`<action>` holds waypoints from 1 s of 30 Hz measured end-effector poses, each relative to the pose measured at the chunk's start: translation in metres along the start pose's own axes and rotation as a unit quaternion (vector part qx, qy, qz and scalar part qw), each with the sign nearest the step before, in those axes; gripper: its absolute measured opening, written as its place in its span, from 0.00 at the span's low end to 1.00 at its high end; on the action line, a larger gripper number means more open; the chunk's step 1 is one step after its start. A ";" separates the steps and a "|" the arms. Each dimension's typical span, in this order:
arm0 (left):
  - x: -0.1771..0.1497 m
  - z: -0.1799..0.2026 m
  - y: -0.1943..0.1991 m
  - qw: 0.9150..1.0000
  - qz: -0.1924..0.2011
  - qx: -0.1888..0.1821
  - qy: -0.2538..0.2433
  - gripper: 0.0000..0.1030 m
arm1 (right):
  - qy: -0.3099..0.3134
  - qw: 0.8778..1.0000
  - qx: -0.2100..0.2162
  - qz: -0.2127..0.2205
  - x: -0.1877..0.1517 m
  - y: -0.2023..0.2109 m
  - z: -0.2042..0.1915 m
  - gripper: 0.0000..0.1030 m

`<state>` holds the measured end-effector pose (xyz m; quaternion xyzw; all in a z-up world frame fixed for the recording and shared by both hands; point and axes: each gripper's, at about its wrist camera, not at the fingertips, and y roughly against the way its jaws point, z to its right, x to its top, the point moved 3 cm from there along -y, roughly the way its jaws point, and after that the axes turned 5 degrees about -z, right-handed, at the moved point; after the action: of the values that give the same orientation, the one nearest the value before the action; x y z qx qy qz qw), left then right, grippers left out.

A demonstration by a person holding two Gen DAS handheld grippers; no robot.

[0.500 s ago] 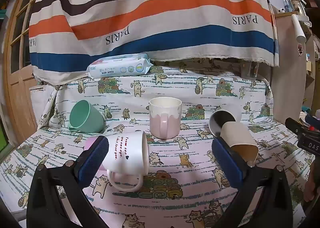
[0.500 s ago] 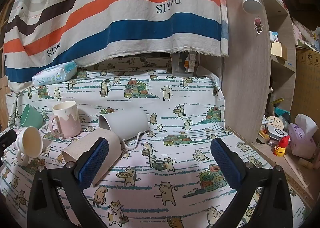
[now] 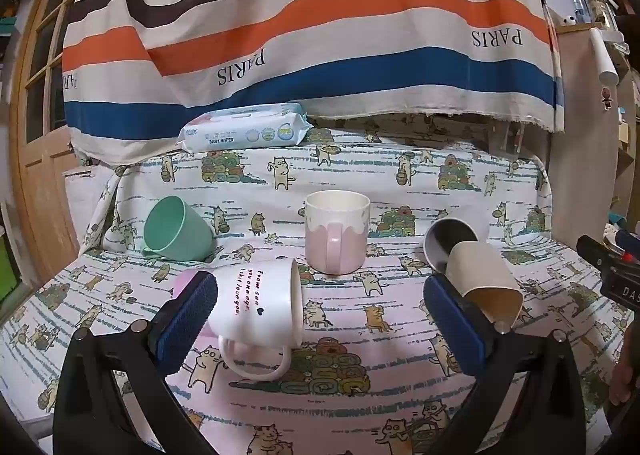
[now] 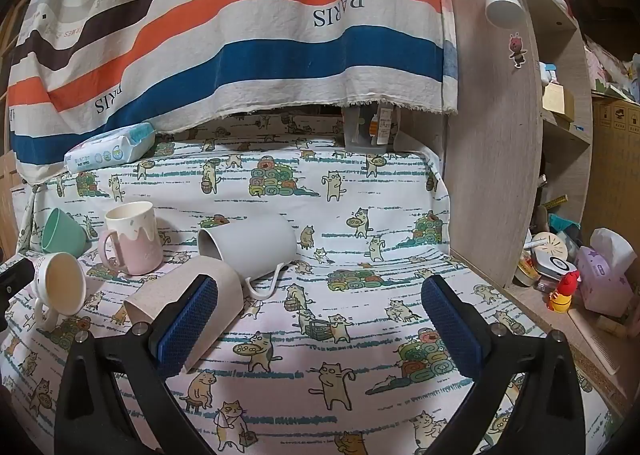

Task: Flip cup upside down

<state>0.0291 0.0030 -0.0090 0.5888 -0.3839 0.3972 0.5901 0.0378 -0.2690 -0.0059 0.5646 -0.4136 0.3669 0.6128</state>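
The white mug with writing (image 3: 256, 301) is seen lying on its side on the cat-print cloth (image 3: 360, 407), just ahead of the left gripper (image 3: 320, 319), against its left pad. Both the left and right gripper (image 4: 320, 319) are held wide open, empty. A beige cup (image 4: 188, 295) is seen lying beside the right gripper's left pad.

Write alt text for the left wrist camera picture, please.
Five cups sit on a cat-print cloth: a white mug, beige cup, gray mug and green cup lie on their sides, a pink mug stands upright. The left gripper is open, holding nothing.
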 end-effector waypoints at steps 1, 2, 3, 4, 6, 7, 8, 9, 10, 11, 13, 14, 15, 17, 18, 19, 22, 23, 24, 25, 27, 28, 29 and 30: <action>-0.001 0.000 -0.001 1.000 0.001 -0.002 0.000 1.00 | 0.000 1.000 0.000 0.000 0.000 0.000 0.000 1.00; -0.001 0.001 0.000 1.000 0.003 -0.003 -0.003 1.00 | 0.000 1.000 0.000 0.000 0.000 0.000 0.000 1.00; -0.001 0.001 0.000 1.000 0.003 -0.004 -0.003 1.00 | 0.000 1.000 0.000 0.000 0.000 0.000 0.000 1.00; -0.001 0.000 0.000 1.000 0.002 -0.004 -0.002 1.00 | 0.000 1.000 0.000 0.000 0.000 0.000 0.000 1.00; 0.000 -0.001 0.000 1.000 0.002 -0.005 0.000 1.00 | 0.000 1.000 0.000 0.000 0.000 0.000 0.000 1.00; 0.000 -0.001 0.000 1.000 0.003 -0.006 -0.001 1.00 | 0.000 1.000 0.000 0.000 0.000 0.000 0.000 1.00; 0.001 -0.001 0.000 1.000 0.002 -0.007 -0.002 1.00 | 0.000 1.000 0.000 0.000 0.000 0.000 0.000 1.00; 0.001 0.000 -0.001 1.000 0.002 -0.009 -0.003 1.00 | 0.000 1.000 0.000 0.000 0.000 0.000 0.000 1.00; 0.001 -0.001 -0.001 1.000 0.002 -0.010 -0.003 1.00 | 0.000 1.000 0.000 0.000 0.000 0.000 0.000 1.00; 0.001 0.000 -0.001 1.000 0.003 -0.010 -0.003 1.00 | 0.000 1.000 0.000 0.000 0.000 0.000 0.000 1.00; 0.000 0.000 0.000 1.000 0.003 -0.010 -0.003 1.00 | 0.000 1.000 0.000 0.000 0.000 0.000 0.000 1.00; 0.000 0.000 0.000 1.000 0.003 -0.010 -0.003 1.00 | 0.000 1.000 0.000 0.000 0.000 0.000 0.000 1.00; 0.000 0.000 -0.001 1.000 0.003 -0.010 -0.003 1.00 | 0.000 1.000 0.000 0.000 0.000 0.000 0.000 1.00; 0.000 0.001 0.000 1.000 0.003 -0.010 -0.003 1.00 | 0.000 1.000 0.000 -0.001 0.000 0.000 0.000 1.00; 0.000 0.001 0.000 1.000 0.003 -0.009 -0.003 1.00 | 0.000 1.000 0.000 -0.001 0.000 0.000 0.000 1.00; 0.000 0.001 0.000 1.000 0.004 -0.009 -0.003 1.00 | 0.000 1.000 0.000 -0.001 0.000 0.000 0.000 1.00; 0.000 0.001 0.000 1.000 0.003 -0.009 -0.003 1.00 | 0.000 1.000 0.000 0.000 0.000 -0.001 0.000 1.00; 0.000 0.001 0.000 1.000 0.003 -0.009 -0.003 1.00 | 0.000 1.000 0.000 -0.001 0.000 -0.001 0.000 1.00; 0.000 0.001 0.000 1.000 0.003 -0.009 -0.003 1.00 | 0.000 1.000 0.000 0.000 0.000 -0.001 0.000 1.00; 0.000 0.001 0.000 1.000 0.003 -0.009 -0.003 1.00 | 0.000 1.000 0.000 -0.001 0.000 -0.001 0.000 1.00; 0.000 0.001 0.000 1.000 0.003 -0.009 -0.003 1.00 | 0.000 1.000 0.000 -0.001 0.000 -0.001 0.000 1.00; 0.000 0.001 -0.001 1.000 0.002 -0.008 -0.002 1.00 | 0.000 1.000 0.000 -0.001 0.000 -0.001 0.000 1.00; -0.001 0.001 -0.001 1.000 0.001 -0.010 -0.002 1.00 | 0.000 1.000 0.000 -0.001 0.000 -0.001 0.000 1.00; -0.001 0.002 0.000 1.000 0.001 -0.011 -0.002 1.00 | 0.000 1.000 0.000 -0.001 0.000 -0.001 0.000 1.00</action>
<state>0.0289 0.0008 -0.0103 0.5823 -0.3898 0.3924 0.5959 0.0386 -0.2692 -0.0060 0.5646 -0.4130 0.3665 0.6134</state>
